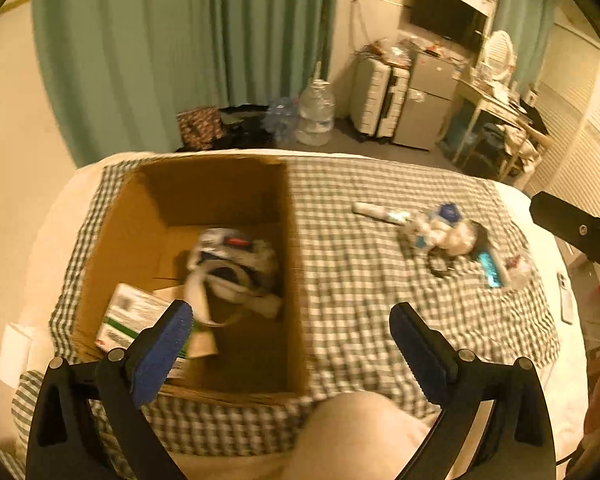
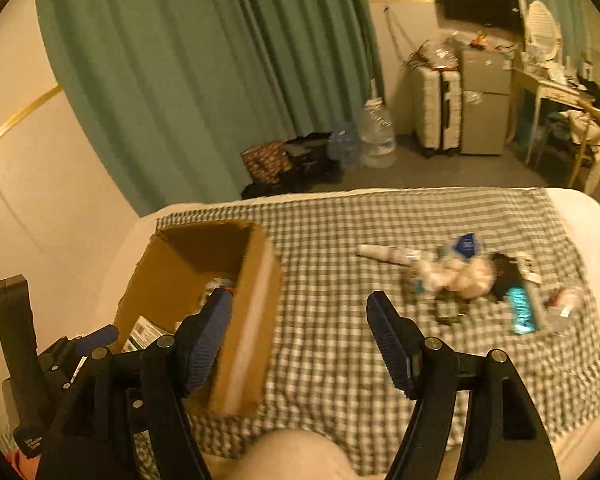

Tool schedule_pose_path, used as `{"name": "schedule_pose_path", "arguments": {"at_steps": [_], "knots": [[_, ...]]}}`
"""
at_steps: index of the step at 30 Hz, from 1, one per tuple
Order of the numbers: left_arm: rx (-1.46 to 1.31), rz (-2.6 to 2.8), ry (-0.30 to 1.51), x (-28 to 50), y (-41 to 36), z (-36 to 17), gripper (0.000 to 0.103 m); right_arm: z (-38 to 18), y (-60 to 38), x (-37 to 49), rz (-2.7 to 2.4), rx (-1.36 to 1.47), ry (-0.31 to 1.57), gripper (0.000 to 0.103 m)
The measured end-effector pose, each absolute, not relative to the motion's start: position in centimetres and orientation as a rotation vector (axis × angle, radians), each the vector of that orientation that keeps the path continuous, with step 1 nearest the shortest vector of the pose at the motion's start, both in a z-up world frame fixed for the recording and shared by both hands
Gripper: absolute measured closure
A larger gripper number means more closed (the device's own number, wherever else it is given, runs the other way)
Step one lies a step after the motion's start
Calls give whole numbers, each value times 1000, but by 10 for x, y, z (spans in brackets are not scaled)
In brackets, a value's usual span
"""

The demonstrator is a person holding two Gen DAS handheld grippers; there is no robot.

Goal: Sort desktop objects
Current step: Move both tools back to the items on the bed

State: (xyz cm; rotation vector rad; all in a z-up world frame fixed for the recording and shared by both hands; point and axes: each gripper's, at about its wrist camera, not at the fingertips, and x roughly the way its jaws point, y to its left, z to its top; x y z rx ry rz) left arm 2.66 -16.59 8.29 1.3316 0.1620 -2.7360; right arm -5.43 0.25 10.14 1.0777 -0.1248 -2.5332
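An open cardboard box [image 1: 100,248] [image 2: 256,312] stands on the left of a green checked cloth [image 1: 348,264] [image 2: 324,320]. It holds a white and green carton [image 1: 130,316], a bundle of cables and white items [image 1: 232,264]. On the cloth to the right lies a pile: a white tube [image 1: 380,212] [image 2: 388,255], crumpled white wrappers [image 1: 440,232] [image 2: 456,276], a teal packet [image 1: 490,270] [image 2: 522,310], a blue pouch [image 2: 466,244]. My left gripper [image 1: 291,322] is open and empty above the box's right wall. My right gripper [image 2: 298,322] is open and empty over the cloth beside the box.
The cloth lies on a white bed [image 2: 592,240]. A knee [image 1: 364,432] shows at the bottom. Beyond the bed stand water jugs [image 1: 316,112], a suitcase [image 1: 380,100], a small fridge [image 1: 428,100] and a cluttered desk [image 1: 500,108]. A phone [image 1: 565,298] lies at the right edge.
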Motion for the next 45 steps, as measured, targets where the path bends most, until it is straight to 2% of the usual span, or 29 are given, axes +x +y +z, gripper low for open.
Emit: {"name": "schedule_pose_path", "arguments": {"at_steps": [7,12,15,19,25,31,38,40,42,44,45], "knots": [[1298,-2885,165,24,-78,85,0,105,120,-26,-2758,1066,-233,25],[1318,-2885,130,-1,-20,61,0,56,211,-24,-2851,1242,-410,25],[1387,-2875,80,-23,8,41,0,35,244,-29,-2926,1342,-436,25],[1442,-2870,102,-60,34,15,0,7,289,-46,-2934,1406,-598,25],[1506,-2826,192,-120,56,-21,0,-38,316,-94,-2882,1511,-727,25],[1529,-2787,63,-178,79,-61,0,-77,332,-143,-2890,1589,-761,25],[1537,-2786,17,-222,89,-92,0,-100,333,-188,-2876,1627,-796,25],[1547,-2773,-75,-231,93,-99,0,-109,332,-194,-2889,1658,-795,25],[1573,-2754,-165,-237,99,-106,4,-117,333,-193,-2893,1632,-818,27],[1593,-2783,-215,-238,103,-107,17,-125,331,-193,-2873,1635,-818,27],[1607,-2785,-236,-237,104,-107,28,-128,329,-193,-2857,1656,-799,30]]}}
